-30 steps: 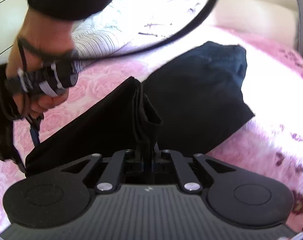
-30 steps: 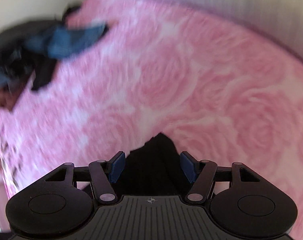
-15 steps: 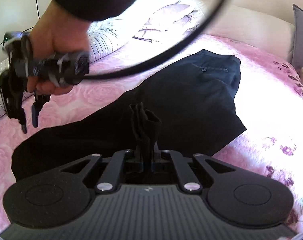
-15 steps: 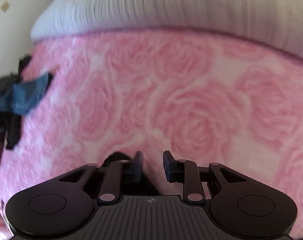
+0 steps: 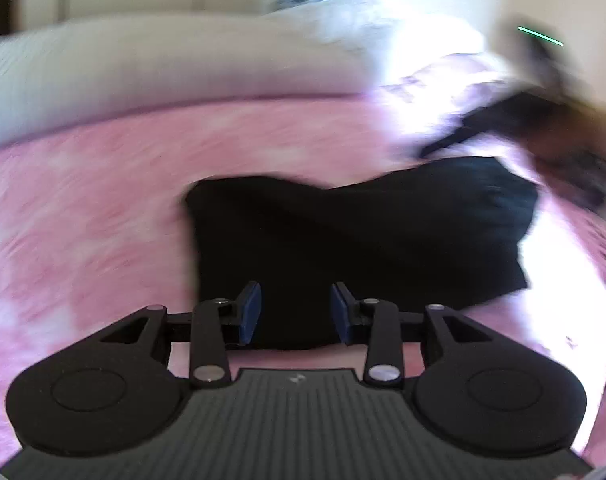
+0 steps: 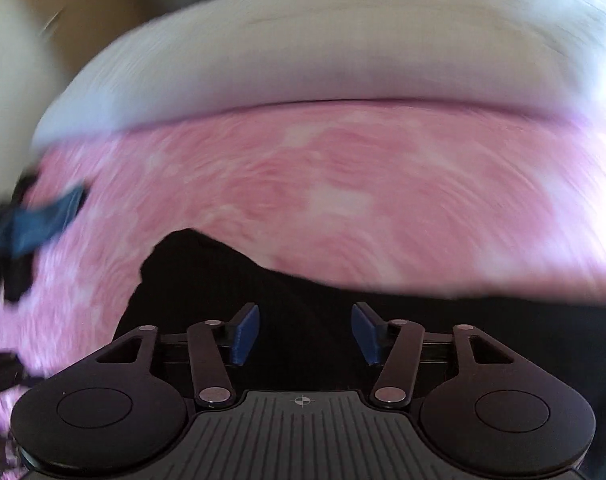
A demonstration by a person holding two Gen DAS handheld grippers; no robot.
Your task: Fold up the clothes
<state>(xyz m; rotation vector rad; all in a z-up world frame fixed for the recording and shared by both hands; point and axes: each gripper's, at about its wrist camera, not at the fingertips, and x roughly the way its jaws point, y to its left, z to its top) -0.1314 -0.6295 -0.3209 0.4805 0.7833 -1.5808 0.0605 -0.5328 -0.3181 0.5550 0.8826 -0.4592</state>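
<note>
Black trousers (image 5: 355, 236), folded over, spread flat on the pink rose-patterned bedspread (image 5: 83, 200), directly ahead of and below the left gripper (image 5: 295, 312). Long axis running from the near left corner away to the far right, toward the blurred dark shape that is probably the other hand's tool; too smeared to be certain.

Left gripper: jaws just opened, now parted at a moderate width, blue pads (image 5: 249, 312) clear of the cloth, nothing pinched between them; the near hem only seen through the gap. Right gripper (image 6: 305, 334): jaws also just opened, a little wider, blue pads (image 6: 247, 334) free, hanging over the same black trousers (image 6: 207, 280), whose edge stretches away to the right of this tool and ends in a raised corner ahead and to the left.

Both tools just beside the cloth, neither clearly nearer. Judged: one fold released, next grasp likely at a short end, to bring it along the long axis.

Far left of the right gripper, a blue garment (image 6: 35, 224) in a dark heap, well apart. Beyond the bedspread, a pale striped pillow (image 6: 303, 48).

No brand, label or legible writing; only a small crosshair mark on the right tool's body.
</note>
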